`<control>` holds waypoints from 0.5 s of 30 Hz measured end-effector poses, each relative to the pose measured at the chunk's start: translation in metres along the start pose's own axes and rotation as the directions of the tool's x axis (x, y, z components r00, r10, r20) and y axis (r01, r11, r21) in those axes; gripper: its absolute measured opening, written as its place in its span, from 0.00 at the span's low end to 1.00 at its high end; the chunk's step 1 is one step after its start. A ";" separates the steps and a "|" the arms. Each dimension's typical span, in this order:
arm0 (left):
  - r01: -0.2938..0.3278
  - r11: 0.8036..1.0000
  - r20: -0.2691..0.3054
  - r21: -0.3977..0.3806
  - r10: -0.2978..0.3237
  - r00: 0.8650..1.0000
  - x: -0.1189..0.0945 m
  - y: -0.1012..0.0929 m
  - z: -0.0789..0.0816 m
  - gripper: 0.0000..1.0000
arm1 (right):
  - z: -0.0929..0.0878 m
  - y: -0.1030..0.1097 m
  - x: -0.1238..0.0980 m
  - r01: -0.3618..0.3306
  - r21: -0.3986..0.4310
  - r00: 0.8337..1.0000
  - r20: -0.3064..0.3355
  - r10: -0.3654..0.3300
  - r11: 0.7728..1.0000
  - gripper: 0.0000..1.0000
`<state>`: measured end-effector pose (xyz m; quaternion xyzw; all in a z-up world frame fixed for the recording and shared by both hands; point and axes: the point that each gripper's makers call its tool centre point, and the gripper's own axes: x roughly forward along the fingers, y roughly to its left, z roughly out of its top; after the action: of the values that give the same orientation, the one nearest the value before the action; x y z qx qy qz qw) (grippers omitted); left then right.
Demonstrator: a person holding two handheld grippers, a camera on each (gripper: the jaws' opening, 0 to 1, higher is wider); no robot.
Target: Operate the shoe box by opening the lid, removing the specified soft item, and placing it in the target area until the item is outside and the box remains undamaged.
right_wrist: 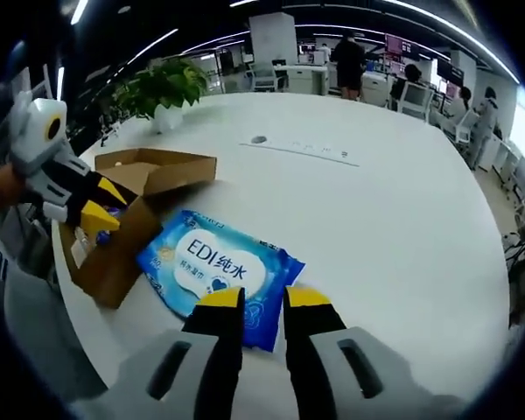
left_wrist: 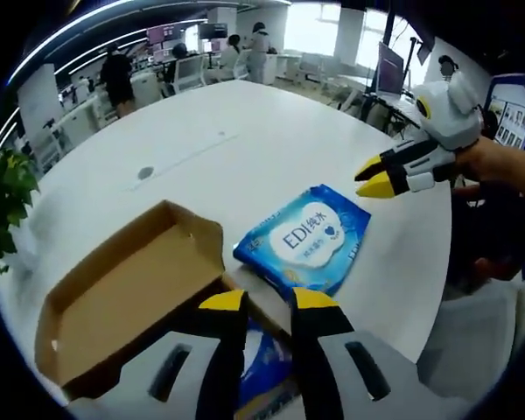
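A brown cardboard shoe box [left_wrist: 127, 293] lies open on the white table [left_wrist: 245, 140], with its lid flap folded back. A blue wet-wipes pack [left_wrist: 304, 241] rests flat on the table just right of the box. My left gripper [left_wrist: 269, 302] hovers over the box's near corner, jaws a little apart with nothing between them. Below it, a second blue pack [left_wrist: 264, 372] shows inside the box. My right gripper [right_wrist: 262, 299] hangs just above the near edge of the wipes pack [right_wrist: 217, 267], narrowly open and empty. The box [right_wrist: 144, 175] is at the left, with the left gripper [right_wrist: 101, 206] over it.
A potted plant [right_wrist: 162, 87] stands at the table's far edge beyond the box. The person's hand [left_wrist: 499, 162] holds the right gripper [left_wrist: 378, 177]. The table's curved edge [right_wrist: 96, 350] runs close under both grippers. Desks and people fill the office behind.
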<state>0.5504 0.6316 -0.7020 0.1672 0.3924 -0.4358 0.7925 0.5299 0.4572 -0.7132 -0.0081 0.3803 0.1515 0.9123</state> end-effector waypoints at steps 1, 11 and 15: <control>-0.001 1.000 0.001 -0.001 0.001 1.000 -0.002 0.001 -0.001 0.17 | 0.002 0.002 -0.001 -0.001 -0.008 1.000 0.004 0.001 1.000 0.15; 0.015 1.000 0.011 -0.003 -0.015 1.000 -0.023 0.011 -0.023 0.16 | 0.016 0.028 -0.006 -0.032 -0.069 0.999 0.021 0.033 0.997 0.16; 0.005 1.000 0.004 -0.003 -0.005 1.000 -0.027 0.018 -0.032 0.16 | 0.019 0.038 -0.005 -0.051 -0.082 0.998 0.023 0.053 0.995 0.17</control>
<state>0.5413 0.6767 -0.7032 0.1639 0.3918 -0.4376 0.7926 0.5287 0.4950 -0.6920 -0.0334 0.3625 0.1906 0.9117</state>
